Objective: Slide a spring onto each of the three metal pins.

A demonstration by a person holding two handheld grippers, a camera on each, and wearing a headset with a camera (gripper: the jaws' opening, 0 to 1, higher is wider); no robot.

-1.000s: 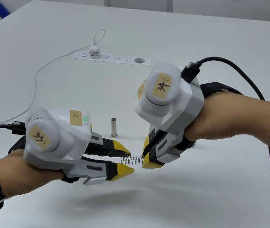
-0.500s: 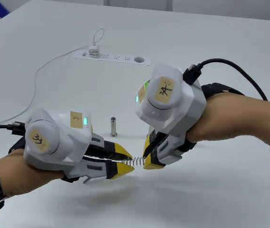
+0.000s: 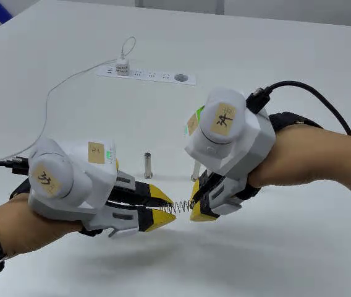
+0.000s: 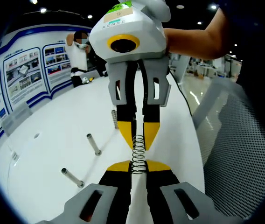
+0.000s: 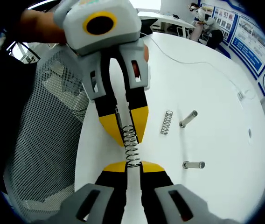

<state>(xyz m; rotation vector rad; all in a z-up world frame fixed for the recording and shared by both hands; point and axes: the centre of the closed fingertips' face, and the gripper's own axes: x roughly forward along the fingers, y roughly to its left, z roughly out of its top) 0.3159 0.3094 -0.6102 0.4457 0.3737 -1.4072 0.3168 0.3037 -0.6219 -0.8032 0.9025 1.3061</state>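
A thin wire spring (image 3: 181,206) hangs level above the white table, held at both ends. My left gripper (image 3: 162,209) is shut on its left end, and my right gripper (image 3: 194,207) is shut on the other end. In the left gripper view the spring (image 4: 138,153) runs from my own jaws up to the right gripper's yellow fingertips (image 4: 125,132). Three metal pins (image 4: 94,144) (image 4: 72,178) (image 4: 114,118) stand bare on the table. One pin (image 3: 148,166) stands just behind the grippers. A loose spring (image 5: 167,122) lies beside a pin (image 5: 188,119).
A white power strip (image 3: 144,75) with a plug and a thin cable lies at the far side of the table (image 3: 274,74). A black cable (image 3: 324,105) trails from the right gripper. Grey mesh (image 4: 235,140) shows beyond the table's near edge.
The right gripper has shifted slightly right and down, uncovering a second pin behind it. Both grippers still hold the spring between them.
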